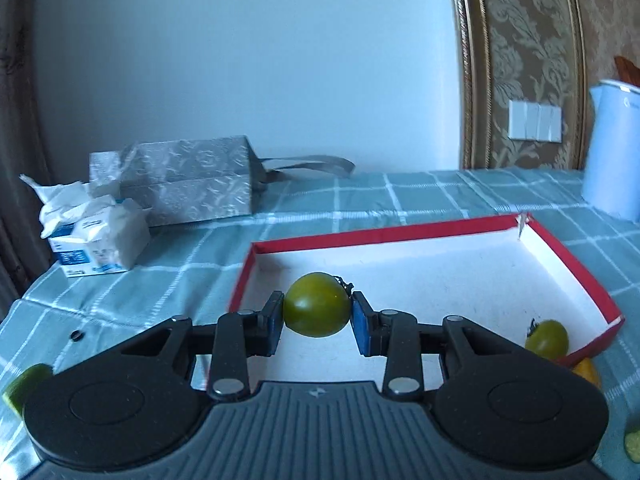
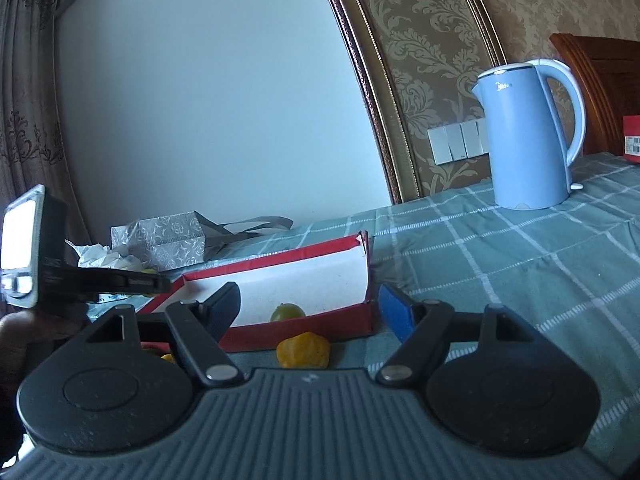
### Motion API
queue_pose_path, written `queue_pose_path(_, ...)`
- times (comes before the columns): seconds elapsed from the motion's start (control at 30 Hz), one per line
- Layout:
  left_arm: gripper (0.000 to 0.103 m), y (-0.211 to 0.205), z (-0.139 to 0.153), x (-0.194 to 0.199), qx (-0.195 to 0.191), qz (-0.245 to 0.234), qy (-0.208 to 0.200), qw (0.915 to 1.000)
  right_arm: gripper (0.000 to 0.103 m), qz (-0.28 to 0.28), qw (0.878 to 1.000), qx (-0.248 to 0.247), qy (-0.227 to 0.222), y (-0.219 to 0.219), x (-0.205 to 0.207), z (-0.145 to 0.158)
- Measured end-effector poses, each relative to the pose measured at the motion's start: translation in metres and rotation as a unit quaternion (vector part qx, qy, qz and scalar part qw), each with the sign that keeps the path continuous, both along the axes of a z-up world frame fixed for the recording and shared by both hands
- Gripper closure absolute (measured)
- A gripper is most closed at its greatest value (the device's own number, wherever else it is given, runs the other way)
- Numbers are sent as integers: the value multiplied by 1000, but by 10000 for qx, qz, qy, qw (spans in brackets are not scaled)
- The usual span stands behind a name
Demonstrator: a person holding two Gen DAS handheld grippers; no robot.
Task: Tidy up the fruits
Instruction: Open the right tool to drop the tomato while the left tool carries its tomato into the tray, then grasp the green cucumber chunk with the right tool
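Left fingers [image 1: 276,320] pinching green tomato [image 1: 317,305] over red box [image 1: 560,256] (right fingers [image 2: 394,312] spread)

The left tongs [image 1: 317,316] are held level, their two blue-padded fingers [image 1: 362,328] closed inward and pressed against something round from both sides. The right tongs [image 2: 310,312] are held low with the fingers spread wide apart, nothing being gripped between the pads [image 2: 394,314].
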State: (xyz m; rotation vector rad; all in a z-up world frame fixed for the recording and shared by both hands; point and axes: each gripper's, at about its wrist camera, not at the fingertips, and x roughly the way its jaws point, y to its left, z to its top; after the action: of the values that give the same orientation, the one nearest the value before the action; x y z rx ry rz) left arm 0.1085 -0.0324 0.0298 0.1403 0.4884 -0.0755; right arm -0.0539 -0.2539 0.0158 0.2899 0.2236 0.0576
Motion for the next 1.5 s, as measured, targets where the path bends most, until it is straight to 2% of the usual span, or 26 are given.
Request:
queue_pose_path(0.03, 64, -2, -2, 2, 37, 49, -1, 10000, 28, 2, 10000, -7, -17, 0, 0, 0)
queue_pose_path(0.1, 34, -2, -4, 4, 53, 133, -91, 9999, 28, 13, 10000, -11, -28, 1, 0, 1)
queue_pose_path(0.17, 22, -2, -4, 5, 22, 219, -211, 9995, 28, 24, 10000, 12, -30, 1, 0, 2)
queue_pose_path(0.37, 21, 6, 1, -6, -52, 261, -269, 9993, 28, -57, 10000, -20, 19, -1, 0, 1)
queue_pose_path(0.57, 16, 33, 11, -66, -364, 112, -416, 9984, 28, 60, 9994, 20, 327, -7, -4, -1)
queue_pose_path(0.73, 15, 56, 6, -113, -568, -114, -399, 9975, 28, 266, 9957, -434, 776, 3, -3, -8)
queue_pose_path(0.9, 15, 72, -1, -139, -676, -184, -302, 9971, 28, 320, 9890, -1020, 1022, 21, -3, -16)
queue_pose_path(1.1, 15, 79, -11, -151, -671, -228, -208, 9973, 30, 276, 9853, -922, 1413, 19, 11, -21)
queue_pose_path(1.2, 15, 80, -16, -151, -727, -249, -129, 9970, 48, 292, 9815, -885, 1674, 19, 19, -25)
queue_pose_path(1.23, 15, 80, -17, -152, -736, -260, -108, 9969, 60, 283, 9803, -882, 1746, 18, 21, -27)
queue_pose_path(1.27, 15, 79, -18, -152, -737, -273, -95, 9969, 65, 242, 9793, -891, 1801, 18, 22, -28)
queue_pose_path(1.5, 15, 69, -19, -153, -679, -399, -135, 9968, 70, 137, 9813, -794, 1749, 17, 18, -28)
